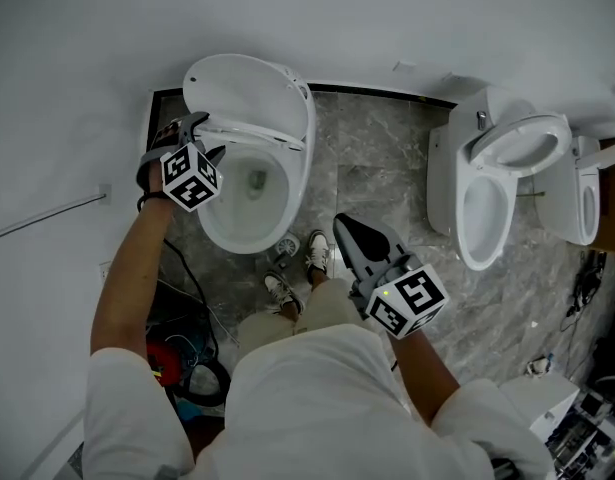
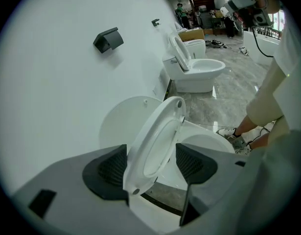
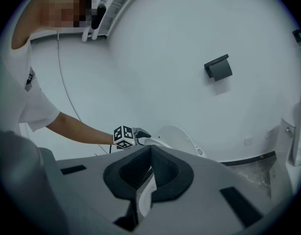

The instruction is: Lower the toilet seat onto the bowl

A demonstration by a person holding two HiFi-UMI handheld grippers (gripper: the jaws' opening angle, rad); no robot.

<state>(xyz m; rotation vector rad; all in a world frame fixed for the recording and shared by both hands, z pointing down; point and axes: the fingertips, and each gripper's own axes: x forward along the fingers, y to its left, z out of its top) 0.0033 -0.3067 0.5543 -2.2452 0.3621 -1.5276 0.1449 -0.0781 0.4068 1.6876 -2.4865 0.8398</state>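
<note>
Toilet bowl [image 2: 209, 141] partly behind the toilet seat [image 2: 157, 136] and left claw [image 2: 152, 166]; pad contact unclear, perhaps slight

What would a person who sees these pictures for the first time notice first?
Most likely the half-raised white toilet seat, which stands tilted between the open jaws of the left gripper, in front of the upright lid. Next, a second white toilet stands further right, its seat raised too. The right gripper hangs shut and empty over the grey floor.
</note>
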